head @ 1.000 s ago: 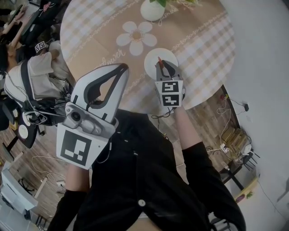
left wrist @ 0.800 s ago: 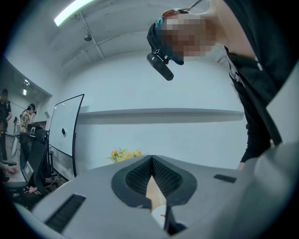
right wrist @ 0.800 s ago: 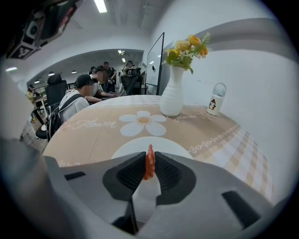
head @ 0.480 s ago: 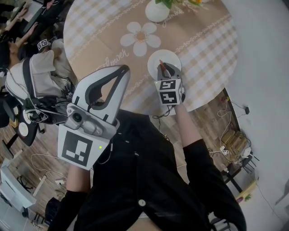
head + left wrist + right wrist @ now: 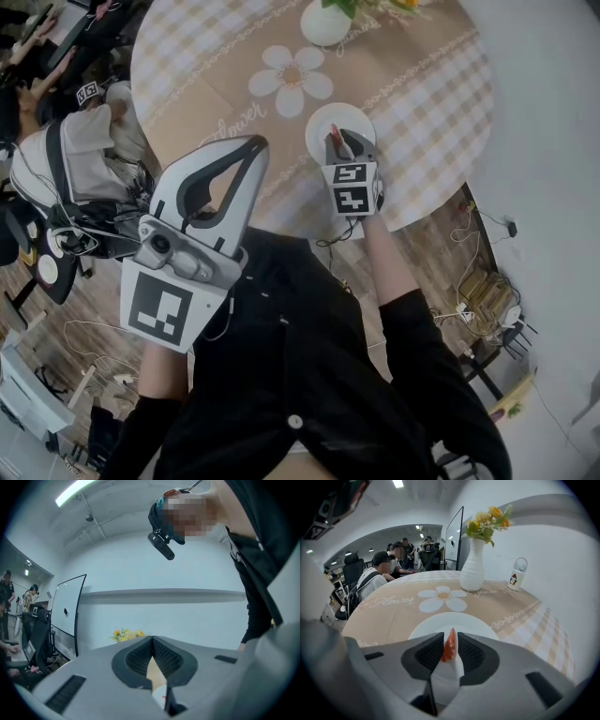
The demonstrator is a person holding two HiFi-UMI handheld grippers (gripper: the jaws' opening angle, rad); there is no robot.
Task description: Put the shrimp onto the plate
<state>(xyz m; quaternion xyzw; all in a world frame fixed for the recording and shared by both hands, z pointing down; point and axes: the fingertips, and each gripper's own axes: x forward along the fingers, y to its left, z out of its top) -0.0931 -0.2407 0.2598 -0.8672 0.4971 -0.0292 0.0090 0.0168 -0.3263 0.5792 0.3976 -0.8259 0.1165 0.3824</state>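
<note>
1. Right claw (image 5: 451, 639): closed on the shrimp (image 5: 450, 649). The two dark ribbed pads press the shrimp from either side. Its pale body sits between the pads, and its orange-red end sticks out past the fingertips.

2. Location of the shrimp: in the right claw, directly over the near part of the plate (image 5: 473, 623). The views do not show whether the shrimp touches the plate.

3. Plate: round and white, standing on the tabletop (image 5: 393, 616) near its front edge. It sits just in front of the white daisy print (image 5: 443, 599) on the cloth. The visible part of the plate surface is plain white.

4. Vase (image 5: 472, 573): white and upright, at the far side of the tabletop beyond the daisy print, well apart from the plate. It contains a bunch of yellow and orange flowers (image 5: 487, 520) with green leaves.

5. Small bottle (image 5: 516, 579): upright, just to the right of the vase, pale with a penguin figure on its front. Its contents cannot be made out.

6. Left claw (image 5: 153, 639): closed, with the pads meeting at the tips and nothing gripped. In the head view it is held off the tabletop, in front of the person's body. It is to the left of the right claw and well apart from the plate.

7. Tabletop: round, covered with a tan and white checked cloth.
</note>
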